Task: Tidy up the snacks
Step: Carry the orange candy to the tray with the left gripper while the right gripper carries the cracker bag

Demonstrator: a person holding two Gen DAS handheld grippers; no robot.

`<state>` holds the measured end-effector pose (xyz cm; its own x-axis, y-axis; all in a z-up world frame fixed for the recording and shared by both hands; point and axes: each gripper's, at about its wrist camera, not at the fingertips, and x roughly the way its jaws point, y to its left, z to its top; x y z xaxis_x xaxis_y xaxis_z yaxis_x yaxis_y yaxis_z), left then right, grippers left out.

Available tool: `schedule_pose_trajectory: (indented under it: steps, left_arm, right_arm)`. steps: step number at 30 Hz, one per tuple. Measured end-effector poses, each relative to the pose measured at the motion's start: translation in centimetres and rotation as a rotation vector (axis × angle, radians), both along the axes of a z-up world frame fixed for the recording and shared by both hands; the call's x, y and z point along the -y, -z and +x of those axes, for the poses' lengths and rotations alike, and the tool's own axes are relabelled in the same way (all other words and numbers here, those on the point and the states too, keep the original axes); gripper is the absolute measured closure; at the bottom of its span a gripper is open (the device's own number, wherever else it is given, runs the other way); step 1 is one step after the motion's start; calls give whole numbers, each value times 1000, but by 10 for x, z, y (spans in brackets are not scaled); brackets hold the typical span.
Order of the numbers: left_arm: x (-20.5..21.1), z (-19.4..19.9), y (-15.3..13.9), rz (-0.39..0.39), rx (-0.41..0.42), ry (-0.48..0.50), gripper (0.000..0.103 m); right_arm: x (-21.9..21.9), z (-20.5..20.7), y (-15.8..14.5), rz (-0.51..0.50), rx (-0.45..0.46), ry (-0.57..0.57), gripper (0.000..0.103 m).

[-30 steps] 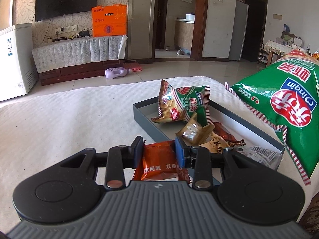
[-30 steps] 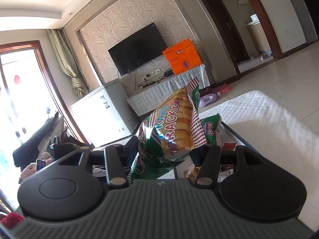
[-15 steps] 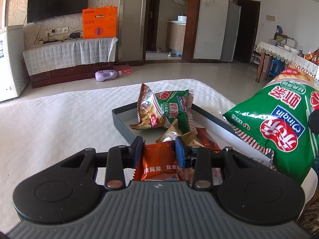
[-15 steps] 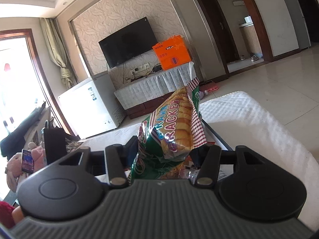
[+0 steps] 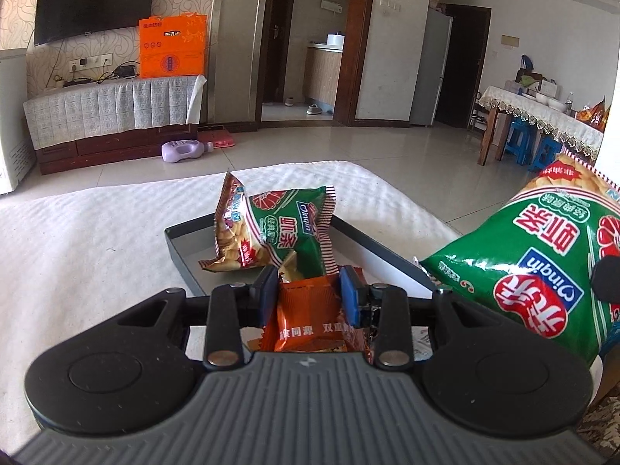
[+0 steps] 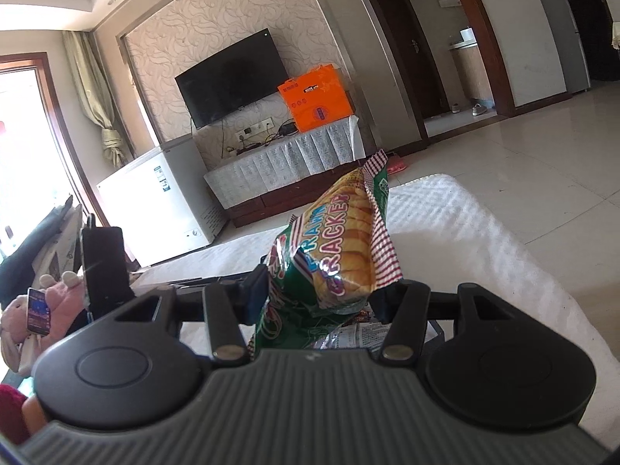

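My left gripper [image 5: 310, 296] is shut on a small orange snack packet [image 5: 310, 319], held over the near end of a dark grey tray [image 5: 180, 250] on a white bedspread. A green prawn cracker bag [image 5: 279, 232] stands in the tray, with small brown packets behind the orange one. My right gripper [image 6: 321, 296] is shut on a second green prawn cracker bag [image 6: 333, 259]; this bag shows at the right of the left wrist view [image 5: 542, 271], beside the tray's right wall.
The white bedspread [image 5: 97, 240] spreads left of the tray. Tiled floor, a TV cabinet [image 5: 112, 116] with an orange box and a purple bottle [image 5: 182, 152] lie beyond. A white freezer [image 6: 162, 197] and plush toys [image 6: 38, 310] are at the left of the right wrist view.
My left gripper with the orange packet has moved closer over the tray and turned slightly. The right gripper's cracker bag has come lower beside the tray's right wall.
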<state>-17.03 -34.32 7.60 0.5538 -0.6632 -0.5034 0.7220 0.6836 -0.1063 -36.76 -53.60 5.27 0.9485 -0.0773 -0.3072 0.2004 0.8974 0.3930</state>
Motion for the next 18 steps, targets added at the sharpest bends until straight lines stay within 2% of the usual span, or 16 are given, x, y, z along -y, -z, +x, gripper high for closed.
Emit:
schedule_pose_trajectory:
  steps: [18]
  left_arm:
    - [36,16,9,-10,-7,21,62]
  right_arm:
    - [7,2,6,-31,-65,9,47]
